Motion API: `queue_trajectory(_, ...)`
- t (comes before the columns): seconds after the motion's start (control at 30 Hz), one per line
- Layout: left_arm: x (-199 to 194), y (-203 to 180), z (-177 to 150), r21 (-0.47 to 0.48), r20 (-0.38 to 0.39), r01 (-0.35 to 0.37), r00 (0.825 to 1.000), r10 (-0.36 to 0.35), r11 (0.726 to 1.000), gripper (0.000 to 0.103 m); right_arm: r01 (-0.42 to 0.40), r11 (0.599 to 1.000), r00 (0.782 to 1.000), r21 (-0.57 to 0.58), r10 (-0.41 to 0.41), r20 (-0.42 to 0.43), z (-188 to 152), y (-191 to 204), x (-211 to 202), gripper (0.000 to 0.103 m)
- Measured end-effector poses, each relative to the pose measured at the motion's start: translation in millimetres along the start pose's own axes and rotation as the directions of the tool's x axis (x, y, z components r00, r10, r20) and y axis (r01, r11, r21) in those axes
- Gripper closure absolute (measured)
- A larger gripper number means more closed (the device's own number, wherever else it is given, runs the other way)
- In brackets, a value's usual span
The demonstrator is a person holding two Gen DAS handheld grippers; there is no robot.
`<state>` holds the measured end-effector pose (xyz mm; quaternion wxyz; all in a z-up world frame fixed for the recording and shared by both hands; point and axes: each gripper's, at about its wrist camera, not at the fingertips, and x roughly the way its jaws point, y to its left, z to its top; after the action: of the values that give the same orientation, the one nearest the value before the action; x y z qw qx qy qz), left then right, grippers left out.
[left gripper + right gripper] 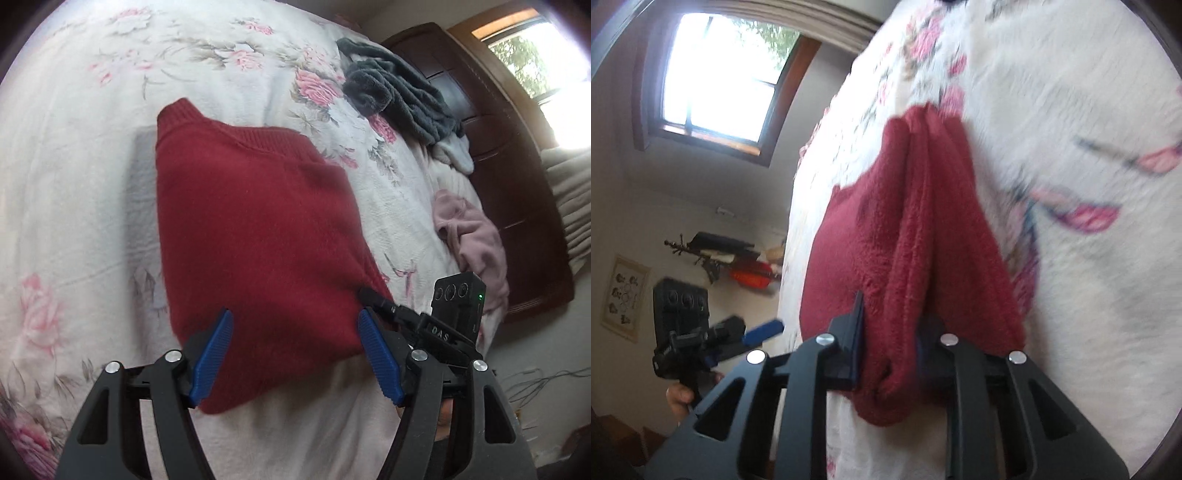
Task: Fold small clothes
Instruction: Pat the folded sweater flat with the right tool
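Observation:
A dark red knitted sweater (255, 229) lies folded on the floral bedspread (74, 147), its ribbed collar pointing away. My left gripper (295, 354) hovers open over the sweater's near edge, its blue pads apart with nothing between them. My right gripper (373, 299) pinches the sweater's right near corner. In the right wrist view the red sweater (923, 236) bunches into thick folds between the closed fingers of my right gripper (897, 332); the pads are mostly hidden by cloth. The left gripper (764, 328) shows at the lower left, held by a hand.
A grey fleece garment (402, 96) and a pale pink garment (469, 236) lie near the bed's right edge. A dark wooden headboard (517, 184) stands beyond them, under a bright window (535, 48). A wall coat rack (724, 254) hangs past the bed.

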<state>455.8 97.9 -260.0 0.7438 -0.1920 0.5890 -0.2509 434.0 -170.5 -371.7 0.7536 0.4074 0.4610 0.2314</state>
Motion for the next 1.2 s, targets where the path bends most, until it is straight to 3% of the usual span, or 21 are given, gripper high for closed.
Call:
queue_trajectory(0.1, 1, -5, -4, 0.01, 0.003, 0.043, 0.999, -0.043, 0.999, 0.033, 0.034, 0.998, 0.999, 0.044, -0.035, 0.029, -2, -12, -11, 0.085)
queue_trajectory(0.23, 18, 3, -10, -0.026, -0.025, 0.094, 0.995, -0.095, 0.995, 0.034, 0.073, 0.997, 0.997, 0.041, -0.072, -0.023, -10, -11, -4, 0.083)
queue_trajectory(0.33, 35, 11, -13, -0.049, -0.054, 0.113, 0.992, -0.116, 0.992, 0.034, 0.008, 0.999, 0.998, 0.045, -0.005, -0.06, 7, -2, -6, 0.063)
queue_trajectory(0.4, 40, 17, -15, -0.061, -0.061, 0.128, 0.989, -0.131, 0.99, 0.034, 0.018, 1.0, 0.995, 0.016, -0.016, -0.095, 35, 7, -2, 0.037)
queue_trajectory(0.43, 41, 20, -16, -0.071, -0.059, 0.144, 0.987, -0.148, 0.987, 0.034, 0.016, 1.0, 0.991, 0.0, -0.016, -0.134, 50, 12, 3, 0.035)
queue_trajectory(0.53, 41, 25, -20, -0.093, -0.052, 0.17, 0.983, -0.175, 0.981, 0.034, 0.061, 0.998, 0.97, -0.025, -0.065, -0.234, 90, 21, 34, 0.035)
queue_trajectory(0.57, 40, 25, -21, -0.096, -0.051, 0.174, 0.982, -0.18, 0.98, 0.034, 0.071, 0.997, 0.961, -0.034, -0.078, -0.264, 98, 22, 45, 0.04)
queue_trajectory(0.63, 40, 23, -25, -0.086, -0.054, 0.179, 0.981, -0.184, 0.98, 0.034, 0.125, 0.99, 0.945, -0.066, -0.139, -0.296, 109, 27, 61, 0.083)
queue_trajectory(0.67, 40, 22, -26, -0.08, -0.056, 0.174, 0.982, -0.178, 0.982, 0.034, 0.151, 0.983, 0.945, -0.106, -0.176, -0.277, 108, 29, 60, 0.089)
queue_trajectory(0.73, 43, 22, -29, -0.077, -0.067, 0.18, 0.98, -0.185, 0.981, 0.034, 0.174, 0.968, 0.966, -0.179, -0.204, -0.16, 101, 41, 37, 0.091)
queue_trajectory(0.8, 49, 22, -32, -0.076, -0.079, 0.189, 0.978, -0.195, 0.979, 0.034, 0.252, 0.938, 0.959, -0.237, -0.275, -0.07, 87, 44, 22, 0.091)
queue_trajectory(0.9, 57, 19, -34, -0.071, -0.095, 0.179, 0.978, -0.186, 0.981, 0.034, 0.291, 0.922, 0.942, -0.255, -0.323, -0.092, 76, 21, 30, 0.084)
queue_trajectory(0.97, 53, 16, -34, -0.069, -0.089, 0.186, 0.977, -0.192, 0.98, 0.034, 0.253, 0.937, 0.953, -0.241, -0.284, -0.102, 81, 20, 23, 0.075)
queue_trajectory(1.1, 40, 5, -31, -0.023, -0.044, 0.234, 0.971, -0.235, 0.972, 0.034, 0.239, 0.95, 0.967, -0.199, -0.25, -0.036, 107, 32, 2, 0.074)
queue_trajectory(1.2, 56, 10, -32, -0.054, -0.074, 0.221, 0.972, -0.224, 0.974, 0.034, 0.248, 0.945, 0.951, -0.214, -0.28, -0.133, 118, 36, 30, 0.068)
